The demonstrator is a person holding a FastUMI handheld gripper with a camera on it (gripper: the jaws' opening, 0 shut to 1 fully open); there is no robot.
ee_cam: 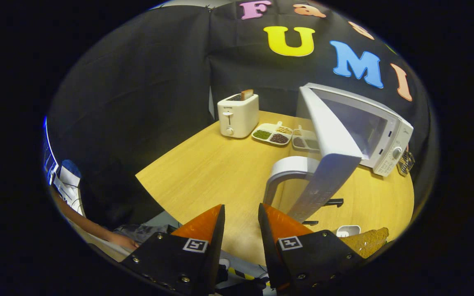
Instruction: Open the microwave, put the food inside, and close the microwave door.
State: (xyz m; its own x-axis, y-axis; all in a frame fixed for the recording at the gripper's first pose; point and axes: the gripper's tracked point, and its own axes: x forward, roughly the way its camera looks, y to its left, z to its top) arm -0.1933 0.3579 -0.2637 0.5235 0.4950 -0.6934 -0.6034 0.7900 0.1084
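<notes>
Gripper (241, 216): fingers held slightly apart, nothing gripped.
Microwave (379, 131): set on the wooden table (212, 172), door (329, 156) swung open ahead of the fingers.
Food (366, 240): brown piece seen just beside one finger.
Toaster (237, 115): placed beyond, near the sectioned trays (272, 133).

Wood-look table (204, 172), smooth, satin sheen. Microwave (385, 139): smooth white plastic shell, slightly glossy; door (327, 156) w/ glass-like glossy pane, curved plastic handle (286, 170). Toaster (238, 116): smooth cream plastic, semi-gloss; rough-looking bread slice in slot. Two white plastic trays (272, 133) holding dry grainy stuff, matt. Booth wall (146, 82): matt black cloth, creased. Food (366, 241) beside right finger: rough, porous, crumbly crust, matt. Small white dish (348, 230) next to it, smooth, glossy. Gripper (241, 224) apart, nothing between fingers; finger bodies matt, hard plastic w/ metal screw heads and flat printed markers; tips smoother, faint sheen.
</notes>
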